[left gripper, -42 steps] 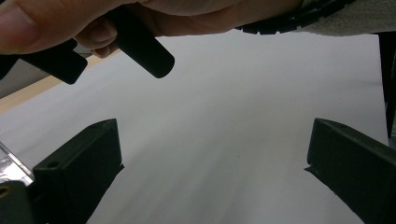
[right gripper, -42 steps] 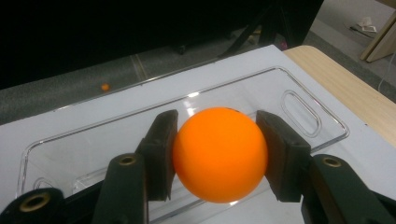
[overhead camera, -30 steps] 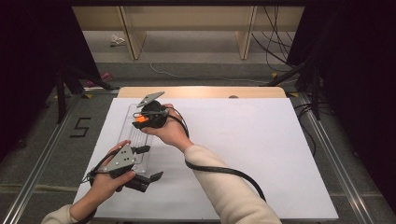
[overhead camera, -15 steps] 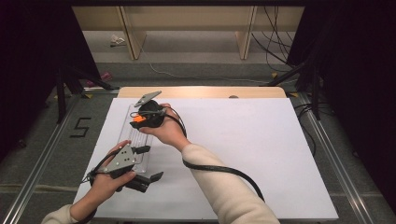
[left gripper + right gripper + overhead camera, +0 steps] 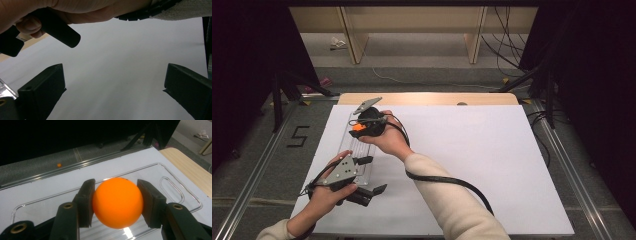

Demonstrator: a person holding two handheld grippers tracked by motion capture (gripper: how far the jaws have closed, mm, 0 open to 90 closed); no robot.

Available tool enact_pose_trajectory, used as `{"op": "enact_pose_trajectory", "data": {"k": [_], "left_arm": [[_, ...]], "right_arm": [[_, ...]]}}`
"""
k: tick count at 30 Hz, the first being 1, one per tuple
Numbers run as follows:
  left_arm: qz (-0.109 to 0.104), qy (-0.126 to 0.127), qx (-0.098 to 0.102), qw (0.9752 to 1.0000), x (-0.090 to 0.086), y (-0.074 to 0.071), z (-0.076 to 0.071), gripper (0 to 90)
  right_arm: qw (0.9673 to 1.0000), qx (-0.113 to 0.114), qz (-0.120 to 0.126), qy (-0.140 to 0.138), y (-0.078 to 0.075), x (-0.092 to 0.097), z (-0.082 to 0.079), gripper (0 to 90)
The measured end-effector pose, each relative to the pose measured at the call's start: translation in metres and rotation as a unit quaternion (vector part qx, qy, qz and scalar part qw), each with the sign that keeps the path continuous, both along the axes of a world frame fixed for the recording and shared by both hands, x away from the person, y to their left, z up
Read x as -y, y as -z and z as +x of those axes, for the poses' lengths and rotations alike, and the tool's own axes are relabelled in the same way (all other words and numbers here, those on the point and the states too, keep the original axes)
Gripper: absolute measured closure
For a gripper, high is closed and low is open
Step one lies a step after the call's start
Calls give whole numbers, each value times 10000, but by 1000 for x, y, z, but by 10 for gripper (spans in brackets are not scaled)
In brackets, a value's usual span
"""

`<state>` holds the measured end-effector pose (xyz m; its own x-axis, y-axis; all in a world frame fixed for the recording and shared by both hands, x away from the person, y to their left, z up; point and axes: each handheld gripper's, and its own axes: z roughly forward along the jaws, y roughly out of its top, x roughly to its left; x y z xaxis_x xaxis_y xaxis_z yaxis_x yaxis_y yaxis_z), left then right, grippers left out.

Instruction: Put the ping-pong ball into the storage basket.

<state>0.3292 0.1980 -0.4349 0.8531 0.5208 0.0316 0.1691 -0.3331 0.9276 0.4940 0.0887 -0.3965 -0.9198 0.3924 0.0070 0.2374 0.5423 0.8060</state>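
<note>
Left claw (image 5: 371, 175) sits at the lower left of the high view, held in the person's left hand (image 5: 324, 197), and its two black jaws stand wide apart with nothing between them. In the left gripper view these jaws rise from the bottom corners over bare white sheet (image 5: 120, 65).

Slightly more to the right and higher in the high view, the right claw (image 5: 356, 127) is closed on an orange ball (image 5: 357, 127); the right hand (image 5: 387, 137) holds it above a clear plastic tray (image 5: 357, 155). The tray is long and narrow and lies on the white sheet that covers the worktop (image 5: 432, 99), at the left part of it. I cannot tell from above if anything lies in the tray.

In the right gripper view the orange ball (image 5: 117, 202) is round, smooth and of one bright colour, and both pads (image 5: 86, 200) press on its sides. Under it the clear plastic tray (image 5: 175, 187) shows a raised rim and an oval slot at one end; the part of it seen here has nothing inside. At the upper left of this view, a second small orange thing (image 5: 59, 165) lies on the grey floor.
</note>
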Motion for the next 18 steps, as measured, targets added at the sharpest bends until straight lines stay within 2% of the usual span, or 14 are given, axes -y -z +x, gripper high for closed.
{"op": "enact_pose_trajectory", "data": {"k": [18], "left_arm": [[-6, 13, 3, 10000, 0, 0, 0, 28]], "right_arm": [[9999, -40, -68, -62, 2, -8, 1, 515]]}}
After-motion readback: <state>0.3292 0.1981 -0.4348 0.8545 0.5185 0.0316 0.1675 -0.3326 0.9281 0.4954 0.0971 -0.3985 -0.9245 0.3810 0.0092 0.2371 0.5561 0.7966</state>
